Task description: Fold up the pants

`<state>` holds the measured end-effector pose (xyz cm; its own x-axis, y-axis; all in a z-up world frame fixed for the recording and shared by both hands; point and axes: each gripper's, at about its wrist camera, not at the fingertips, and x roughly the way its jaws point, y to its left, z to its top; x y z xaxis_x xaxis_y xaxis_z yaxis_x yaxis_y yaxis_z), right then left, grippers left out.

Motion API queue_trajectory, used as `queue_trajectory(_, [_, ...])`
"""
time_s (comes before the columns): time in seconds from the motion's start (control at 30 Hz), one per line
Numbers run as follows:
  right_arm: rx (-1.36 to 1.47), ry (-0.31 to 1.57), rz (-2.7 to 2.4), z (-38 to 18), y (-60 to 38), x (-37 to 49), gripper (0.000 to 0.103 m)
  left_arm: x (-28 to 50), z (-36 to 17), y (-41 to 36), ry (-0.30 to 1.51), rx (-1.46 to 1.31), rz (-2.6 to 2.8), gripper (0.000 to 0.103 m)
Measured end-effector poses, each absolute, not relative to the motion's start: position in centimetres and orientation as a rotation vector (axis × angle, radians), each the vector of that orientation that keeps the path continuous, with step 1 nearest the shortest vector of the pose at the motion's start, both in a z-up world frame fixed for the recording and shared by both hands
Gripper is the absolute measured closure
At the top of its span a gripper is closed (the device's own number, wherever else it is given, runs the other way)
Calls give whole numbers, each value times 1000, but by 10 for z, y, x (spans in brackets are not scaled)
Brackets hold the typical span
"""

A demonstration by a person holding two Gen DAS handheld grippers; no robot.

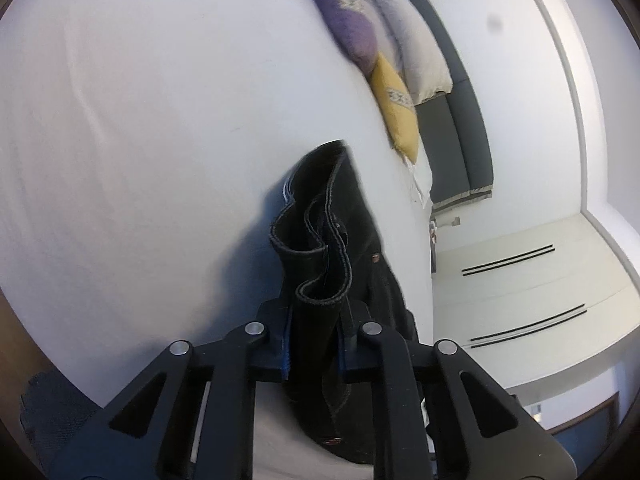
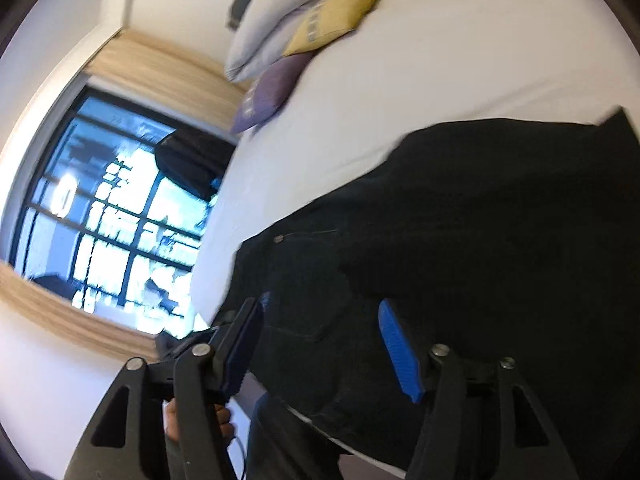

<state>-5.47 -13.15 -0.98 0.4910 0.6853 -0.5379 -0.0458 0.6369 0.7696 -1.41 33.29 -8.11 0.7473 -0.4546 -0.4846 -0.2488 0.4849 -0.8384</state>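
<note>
Black pants (image 1: 344,216) lie on the white bed (image 1: 140,120). In the left wrist view a bunched, stitched edge of them stands up between the blue pads, and my left gripper (image 1: 316,312) is shut on that fabric. In the right wrist view the pants (image 2: 480,220) spread dark across the sheet (image 2: 400,80). My right gripper (image 2: 320,306) hangs just over them near the bed's edge. It is open, its blue pads (image 2: 400,352) wide apart with cloth below the gap and nothing pinched.
Purple (image 1: 348,28), yellow (image 1: 396,108) and pale pillows (image 1: 408,32) sit at the head of the bed by a dark headboard (image 1: 460,120). A window (image 2: 112,232) is past the bed's side. A hand (image 2: 176,420) shows under the right gripper.
</note>
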Motion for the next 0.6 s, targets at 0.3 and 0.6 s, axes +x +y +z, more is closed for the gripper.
queue_trajectory(0.3, [916, 985, 477, -22, -168, -57, 25, -14, 46, 207, 660, -557, -290, 91])
queue_trajectory(0.6, [866, 939, 673, 38, -173, -34, 10, -31, 29, 24, 759, -184, -572, 91])
